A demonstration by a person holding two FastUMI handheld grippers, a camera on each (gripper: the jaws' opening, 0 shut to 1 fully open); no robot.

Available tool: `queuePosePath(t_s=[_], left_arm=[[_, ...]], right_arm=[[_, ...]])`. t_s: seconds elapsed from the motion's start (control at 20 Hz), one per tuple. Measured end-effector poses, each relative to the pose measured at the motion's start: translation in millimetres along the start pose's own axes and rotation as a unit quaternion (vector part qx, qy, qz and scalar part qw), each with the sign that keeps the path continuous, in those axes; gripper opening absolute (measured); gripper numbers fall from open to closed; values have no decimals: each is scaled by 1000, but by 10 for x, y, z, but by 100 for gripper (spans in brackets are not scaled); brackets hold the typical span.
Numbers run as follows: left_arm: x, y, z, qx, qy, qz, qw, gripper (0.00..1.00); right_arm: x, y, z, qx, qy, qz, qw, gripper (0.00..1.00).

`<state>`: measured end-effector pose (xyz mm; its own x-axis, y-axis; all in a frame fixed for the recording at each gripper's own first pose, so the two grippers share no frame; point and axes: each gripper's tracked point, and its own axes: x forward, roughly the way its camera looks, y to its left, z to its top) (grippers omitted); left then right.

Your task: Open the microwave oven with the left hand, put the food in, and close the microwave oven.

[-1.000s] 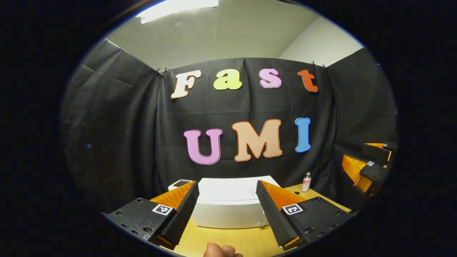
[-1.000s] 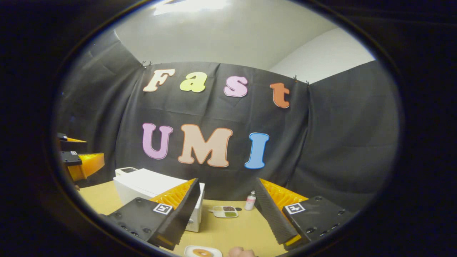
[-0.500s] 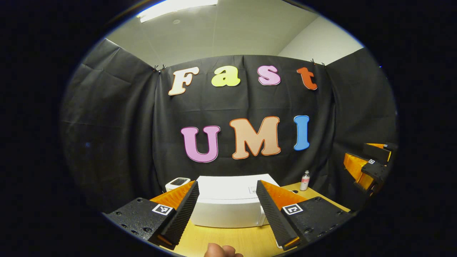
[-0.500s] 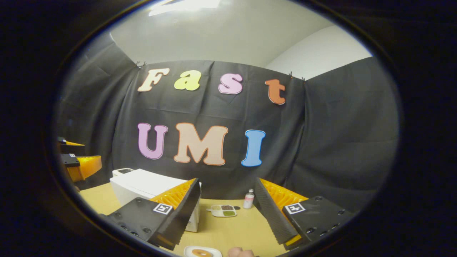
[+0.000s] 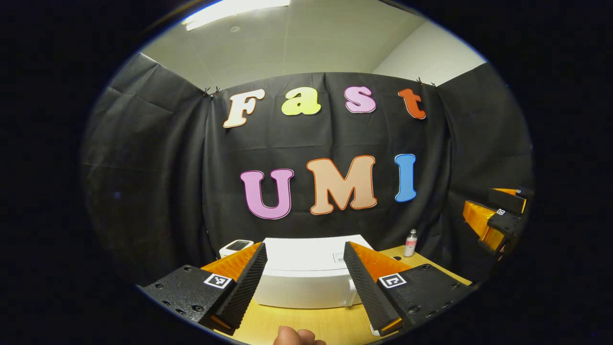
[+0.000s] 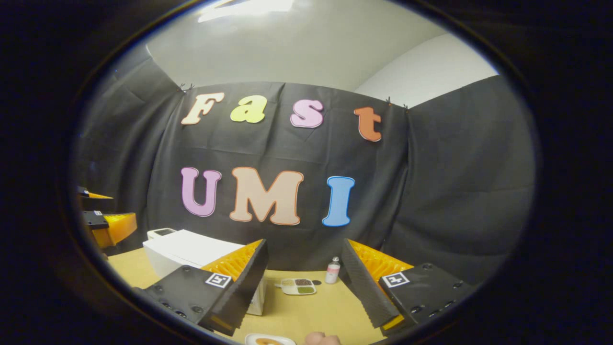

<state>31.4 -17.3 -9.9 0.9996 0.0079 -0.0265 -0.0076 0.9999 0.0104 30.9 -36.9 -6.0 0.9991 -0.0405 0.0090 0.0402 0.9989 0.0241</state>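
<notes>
A white microwave oven [image 5: 304, 275] stands shut on the wooden table [image 5: 306, 323], straight ahead of my left gripper [image 5: 302, 280], which is open and held above the table, holding nothing. In the right gripper view the microwave [image 6: 191, 251] sits to the left, partly behind my own left finger. My right gripper [image 6: 302, 282] is open and holds nothing. A white plate with a brown round food piece [image 6: 269, 340] lies at the bottom edge, just below it. The right gripper [image 5: 495, 218] shows far right in the left gripper view; the left gripper [image 6: 103, 220] shows far left in the right gripper view.
A small white bottle [image 6: 332, 270] and a divided dish with brown and green fillings [image 6: 298, 286] stand on the table near the back cloth. A small white device with a dark screen [image 5: 236, 247] sits left of the microwave. A fingertip [image 5: 294, 336] pokes up at the bottom.
Both views have shifted slightly; the microwave sits a little lower and nearer in the left gripper view. The right gripper view has drifted right, and the plate has slid toward the bottom edge. Both grippers stay open.
</notes>
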Motion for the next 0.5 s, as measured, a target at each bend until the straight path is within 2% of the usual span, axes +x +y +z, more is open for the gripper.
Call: queuePosePath(t_s=[0.5], left_arm=[[195,-175,-332,3,28,-12,1000,94]], right_arm=[[6,-164,78,-4,-7,-9,1000,97]])
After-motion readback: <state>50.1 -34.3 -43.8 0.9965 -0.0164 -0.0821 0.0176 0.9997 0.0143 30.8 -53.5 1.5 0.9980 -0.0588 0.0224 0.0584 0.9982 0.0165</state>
